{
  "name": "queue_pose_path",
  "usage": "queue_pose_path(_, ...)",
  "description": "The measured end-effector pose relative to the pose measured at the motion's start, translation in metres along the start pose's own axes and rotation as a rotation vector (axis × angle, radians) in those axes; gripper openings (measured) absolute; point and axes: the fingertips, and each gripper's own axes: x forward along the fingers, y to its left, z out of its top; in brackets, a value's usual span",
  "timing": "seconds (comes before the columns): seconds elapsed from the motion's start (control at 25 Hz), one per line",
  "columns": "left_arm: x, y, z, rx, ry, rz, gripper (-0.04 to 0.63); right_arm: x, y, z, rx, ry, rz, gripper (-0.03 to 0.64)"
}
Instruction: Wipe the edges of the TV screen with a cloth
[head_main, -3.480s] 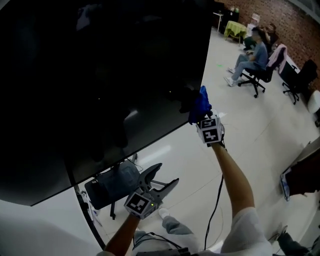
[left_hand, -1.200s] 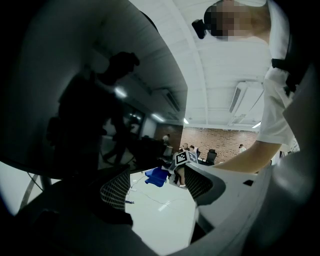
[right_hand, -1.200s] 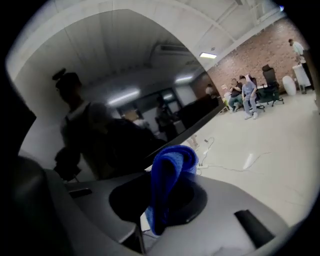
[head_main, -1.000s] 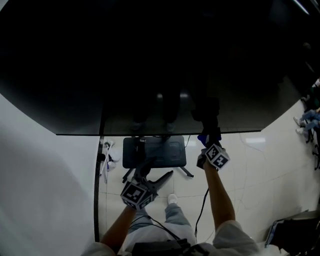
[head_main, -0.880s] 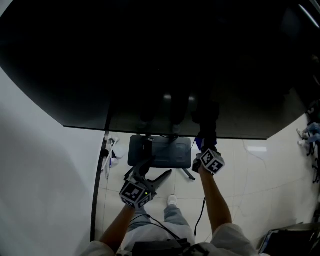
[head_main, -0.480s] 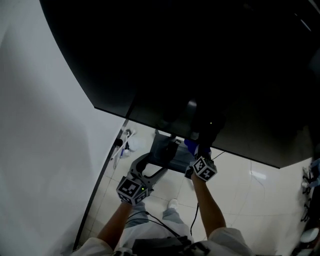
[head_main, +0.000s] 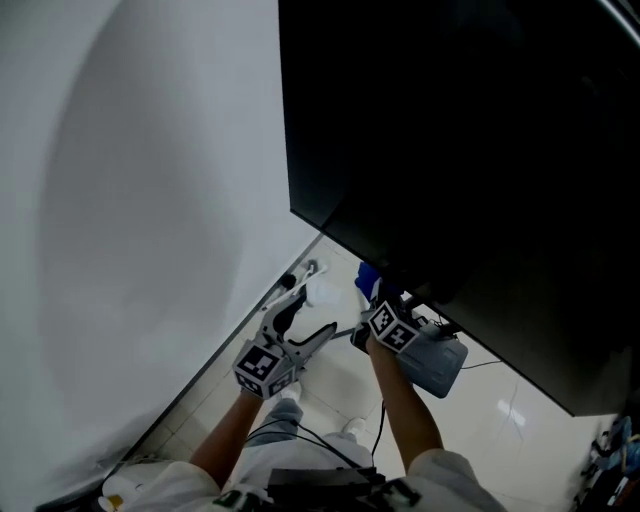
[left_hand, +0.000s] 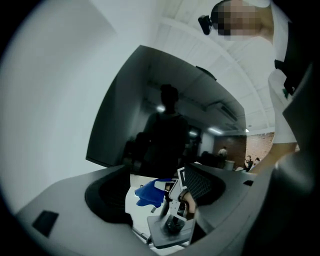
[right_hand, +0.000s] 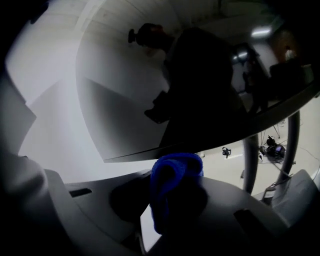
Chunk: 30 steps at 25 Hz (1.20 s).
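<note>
The TV screen (head_main: 450, 150) is a large black panel filling the upper right of the head view, with its lower left corner near the white wall. A blue cloth (head_main: 368, 279) sits just under the TV's bottom edge, close to that corner. My right gripper (head_main: 372, 295) is shut on the cloth. In the right gripper view the cloth (right_hand: 175, 180) bulges between the jaws, right below the screen's dark edge (right_hand: 210, 145). My left gripper (head_main: 308, 320) hangs lower and to the left, open and holding nothing. It looks up at the cloth (left_hand: 150, 192) and the screen (left_hand: 165, 130).
A white wall (head_main: 130, 200) runs close along the TV's left side. A grey bag or stand base (head_main: 435, 365) lies on the tiled floor under the screen, with a cable beside it. A stand leg (right_hand: 250, 155) rises behind the cloth. People (left_hand: 247, 162) are far off.
The right gripper has carried the cloth leftward along the TV's bottom edge to near the lower left corner. The head view has swung left toward the wall. The left gripper stays open.
</note>
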Motion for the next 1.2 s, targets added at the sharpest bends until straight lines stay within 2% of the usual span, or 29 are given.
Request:
queue_pose_path(0.24, -0.048, 0.073, 0.02, 0.028, -0.008, 0.117, 0.321, 0.079, 0.11, -0.024, -0.06, 0.059, 0.118, 0.055)
queue_pose_path(0.44, -0.087, 0.122, 0.029, 0.033, -0.035, 0.231, 0.321, 0.135, 0.21, -0.051, -0.177, 0.109, 0.285, 0.055)
queue_pose_path(0.56, -0.116, 0.148, 0.036, 0.029, -0.059, 0.279, 0.321, 0.153, 0.26, -0.051, -0.177, 0.132, 0.303, 0.055)
queue_pose_path(0.68, -0.128, 0.158, 0.051, 0.012, -0.089, 0.309, 0.321, 0.155, 0.284, -0.042, -0.125, 0.142, 0.293, 0.055)
queue_pose_path(0.76, -0.124, 0.158, 0.052, 0.025, -0.094, 0.311, 0.321, 0.153, 0.289, -0.033, -0.15, 0.124, 0.318, 0.055)
queue_pose_path(0.92, -0.115, 0.158, 0.054, 0.035, -0.112, 0.308, 0.321, 0.15, 0.307, 0.006, -0.125, 0.053, 0.37, 0.055)
queue_pose_path(1.04, -0.116, 0.162, 0.061, 0.023, -0.142, 0.29, 0.321, 0.145, 0.337, 0.035, -0.115, -0.02, 0.407, 0.055)
queue_pose_path(1.2, -0.114, 0.158, 0.064, 0.047, -0.164, 0.258, 0.321, 0.12, 0.384, 0.082, -0.07, -0.108, 0.489, 0.055)
